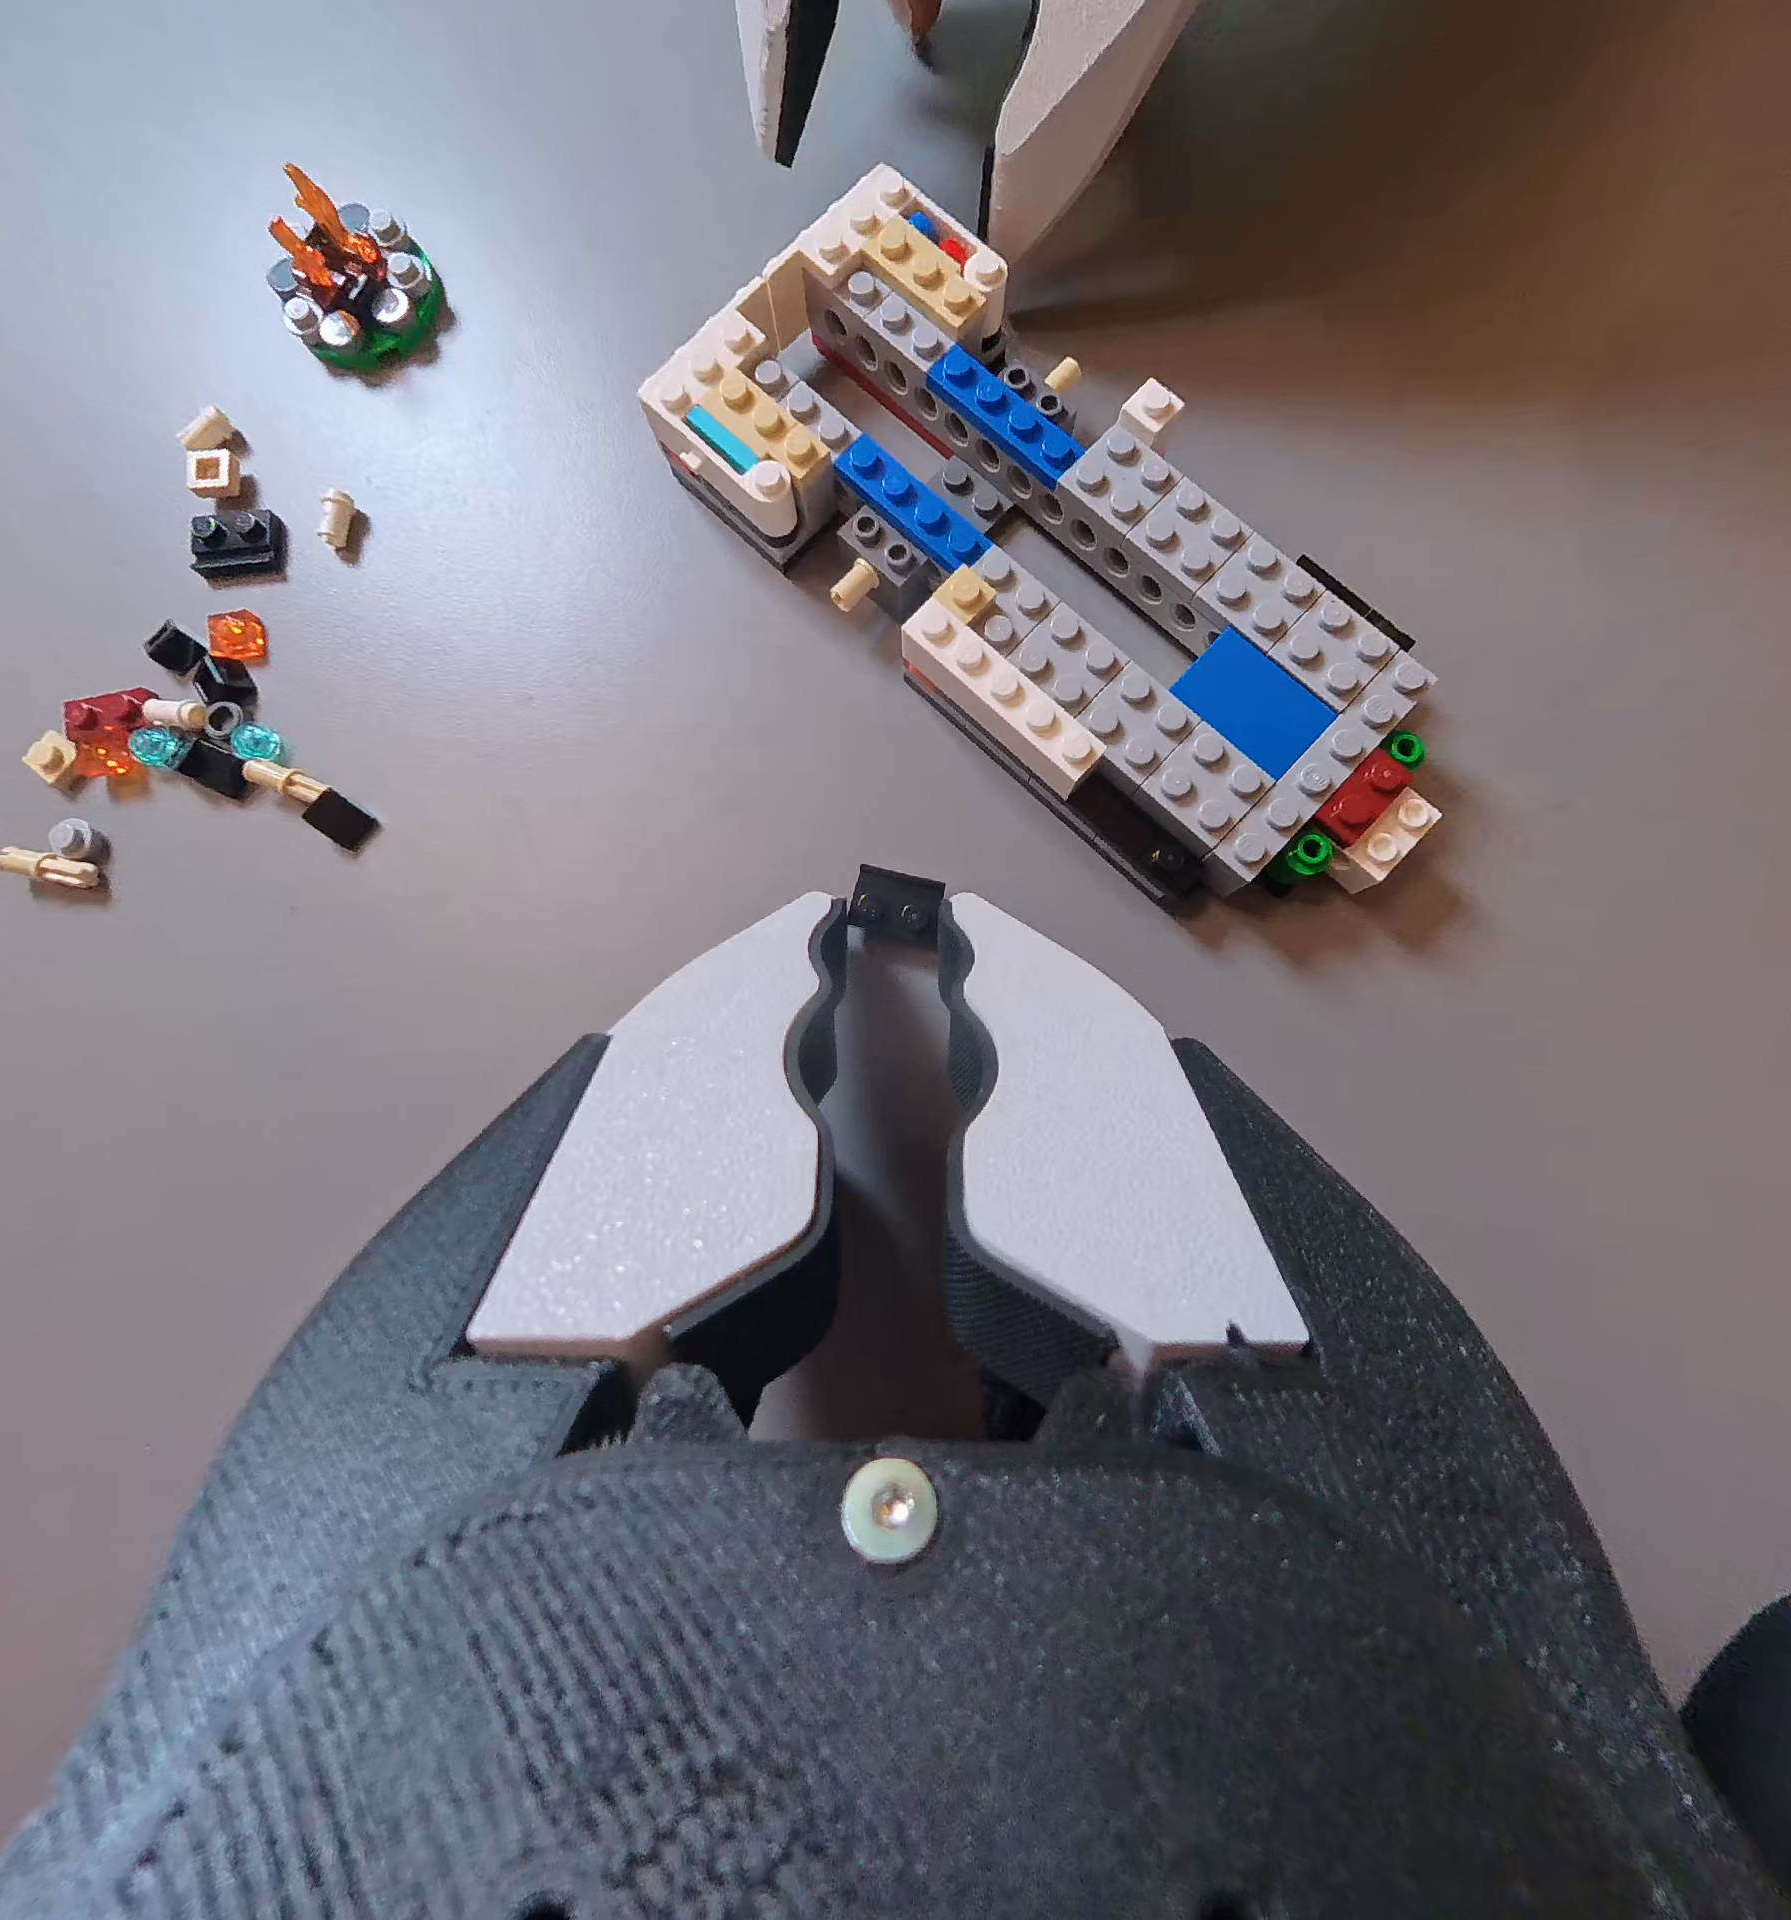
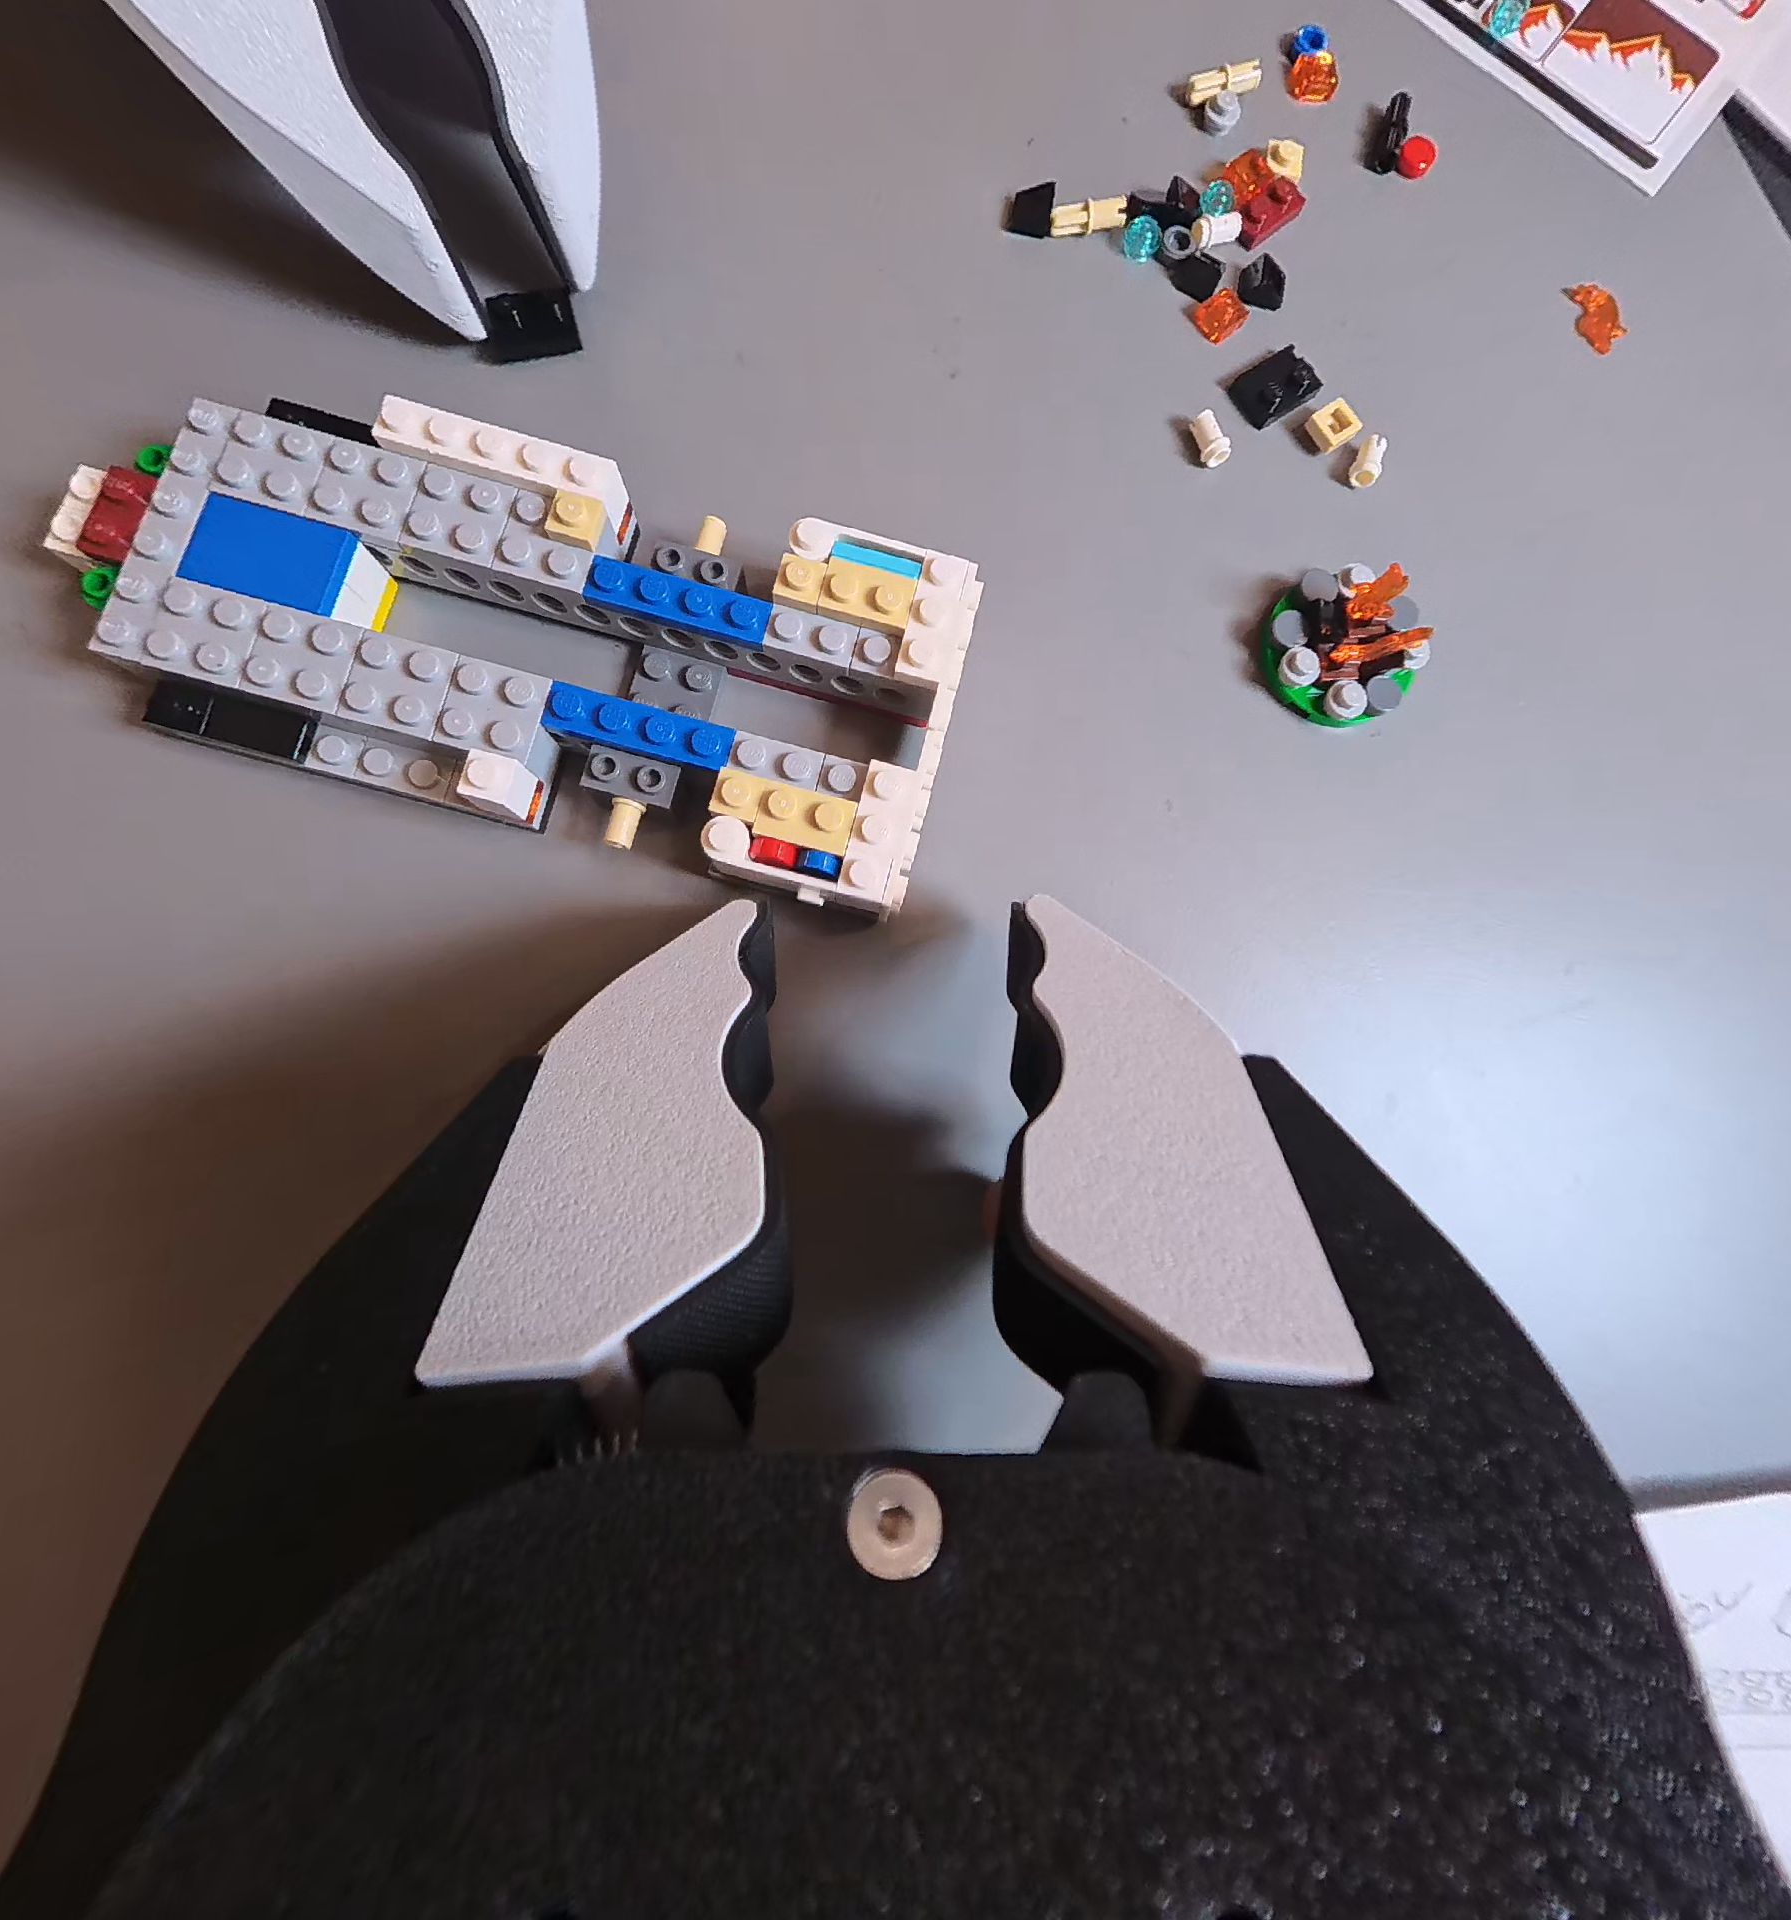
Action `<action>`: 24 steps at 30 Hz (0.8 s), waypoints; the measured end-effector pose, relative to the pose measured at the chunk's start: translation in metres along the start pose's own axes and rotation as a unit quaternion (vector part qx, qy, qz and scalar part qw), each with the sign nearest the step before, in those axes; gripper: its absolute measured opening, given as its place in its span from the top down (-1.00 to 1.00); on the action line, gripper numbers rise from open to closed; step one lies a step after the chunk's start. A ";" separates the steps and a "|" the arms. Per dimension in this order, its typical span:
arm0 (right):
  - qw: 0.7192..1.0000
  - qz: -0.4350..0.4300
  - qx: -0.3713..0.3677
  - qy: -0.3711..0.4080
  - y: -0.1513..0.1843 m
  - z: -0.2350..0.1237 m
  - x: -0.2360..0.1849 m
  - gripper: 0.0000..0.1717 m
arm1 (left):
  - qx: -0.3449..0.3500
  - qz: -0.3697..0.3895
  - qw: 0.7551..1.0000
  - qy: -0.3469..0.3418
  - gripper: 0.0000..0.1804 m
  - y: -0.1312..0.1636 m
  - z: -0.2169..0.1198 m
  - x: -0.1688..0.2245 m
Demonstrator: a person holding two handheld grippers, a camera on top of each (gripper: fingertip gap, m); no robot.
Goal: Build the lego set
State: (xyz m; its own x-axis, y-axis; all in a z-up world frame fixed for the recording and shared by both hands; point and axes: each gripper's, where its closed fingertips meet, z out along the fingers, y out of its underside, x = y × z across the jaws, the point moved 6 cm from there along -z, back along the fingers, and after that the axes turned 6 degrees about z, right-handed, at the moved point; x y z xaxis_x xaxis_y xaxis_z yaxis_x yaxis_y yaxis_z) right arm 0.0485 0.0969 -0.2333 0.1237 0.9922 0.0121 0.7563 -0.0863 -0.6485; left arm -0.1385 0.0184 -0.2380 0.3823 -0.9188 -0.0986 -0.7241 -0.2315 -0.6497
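A: Left to right, quick. What's on the far left?

B: Loose brick pile (image 1: 174, 717) on the grey table (image 1: 558, 935): black, orange, tan, clear-blue bits, plus tan pegs. Above it a round green campfire build (image 1: 356, 275) w/ orange flames and grey studs.

A: And the left gripper (image 1: 893, 912)?

B: Centre of its own view, fingers nearly together, clamped on a small black plate (image 1: 896, 904) w/ two studs. Pads press both its sides; the plate sticks out past the tips. The right wrist view shows the same plate (image 2: 529, 322) pinched at the tips, beside the model's rear end.

A: Model?

B: Long brick chassis (image 1: 1078, 540), grey w/ blue strips, white and tan cab walls, a smooth blue tile at the back, green studs and a dark red piece at the tail. It lies flat on the table, up and right of the left gripper, not touching it.

A: Right gripper (image 2: 886, 920)?

B: Fingers wide apart, nothing between them. Left fingertip (image 2: 751, 925) sits just beside the chassis's white cab corner; can't tell if touching. Further right in that view: paper sheets (image 2: 1597, 94) at the table edge.
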 end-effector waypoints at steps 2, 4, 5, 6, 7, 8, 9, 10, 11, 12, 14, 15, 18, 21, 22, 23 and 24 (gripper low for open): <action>1.000 0.003 0.003 0.001 0.000 -0.001 -0.001 0.50 | 0.003 -0.001 1.000 -0.005 0.82 -0.001 -0.001 0.001; 1.000 0.005 0.009 0.003 0.000 -0.004 -0.001 0.49 | 0.008 -0.004 1.000 -0.011 0.82 -0.002 -0.004 0.003; 1.000 0.006 0.013 0.004 0.000 -0.005 -0.002 0.49 | 0.011 -0.005 1.000 -0.016 0.82 -0.003 -0.006 0.004; 1.000 0.006 0.020 0.005 -0.001 -0.007 -0.003 0.49 | 0.015 -0.008 1.000 -0.021 0.82 -0.005 -0.009 0.004; 1.000 0.005 0.029 0.003 -0.002 -0.010 -0.004 0.49 | 0.021 -0.013 0.999 -0.027 0.82 -0.007 -0.011 0.005; 0.999 0.003 0.039 0.002 -0.004 -0.012 -0.006 0.49 | 0.028 -0.019 0.999 -0.030 0.82 -0.009 -0.013 0.006; 0.999 0.001 0.047 0.001 -0.005 -0.015 -0.008 0.49 | 0.035 -0.023 0.999 -0.031 0.82 -0.011 -0.016 0.008; 0.998 -0.002 0.055 0.001 -0.005 -0.017 -0.010 0.49 | 0.041 -0.028 0.998 -0.036 0.82 -0.013 -0.018 0.010; 0.998 -0.007 0.064 0.000 -0.006 -0.020 -0.012 0.49 | 0.046 -0.033 0.998 -0.041 0.82 -0.015 -0.020 0.012; 0.997 -0.013 0.073 -0.002 -0.008 -0.022 -0.015 0.49 | 0.053 -0.038 0.997 -0.043 0.82 -0.018 -0.022 0.015; 0.996 -0.020 0.088 -0.012 -0.009 -0.026 -0.024 0.50 | 0.072 -0.045 0.995 -0.044 0.82 -0.025 -0.027 0.023; 0.995 -0.020 0.095 -0.025 -0.010 -0.028 -0.029 0.51 | 0.080 -0.044 0.995 -0.046 0.82 -0.030 -0.029 0.027; 0.991 -0.014 0.114 -0.074 -0.013 -0.032 -0.048 0.58 | 0.101 -0.031 0.993 -0.048 0.82 -0.044 -0.030 0.044; 0.985 -0.047 0.134 -0.093 -0.016 -0.035 -0.068 0.60 | 0.117 -0.036 0.992 -0.043 0.82 -0.057 -0.024 0.061; 0.983 -0.064 0.141 -0.095 -0.018 -0.036 -0.075 0.60 | 0.125 -0.047 0.990 -0.044 0.82 -0.060 -0.021 0.065; 0.981 -0.082 0.149 -0.092 -0.019 -0.037 -0.082 0.60 | 0.137 -0.062 0.988 -0.036 0.82 -0.064 -0.019 0.069; 0.979 -0.100 0.157 -0.084 -0.021 -0.038 -0.088 0.60 | 0.150 -0.080 0.985 -0.028 0.82 -0.067 -0.017 0.072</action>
State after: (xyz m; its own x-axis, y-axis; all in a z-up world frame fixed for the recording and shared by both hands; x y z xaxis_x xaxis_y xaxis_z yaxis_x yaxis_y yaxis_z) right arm 0.0463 0.0083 -0.1919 -0.1343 0.9894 0.0547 0.5169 0.1170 -0.8480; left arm -0.0721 -0.0373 -0.1888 0.5150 -0.8571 -0.0118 -0.4524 -0.2601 -0.8530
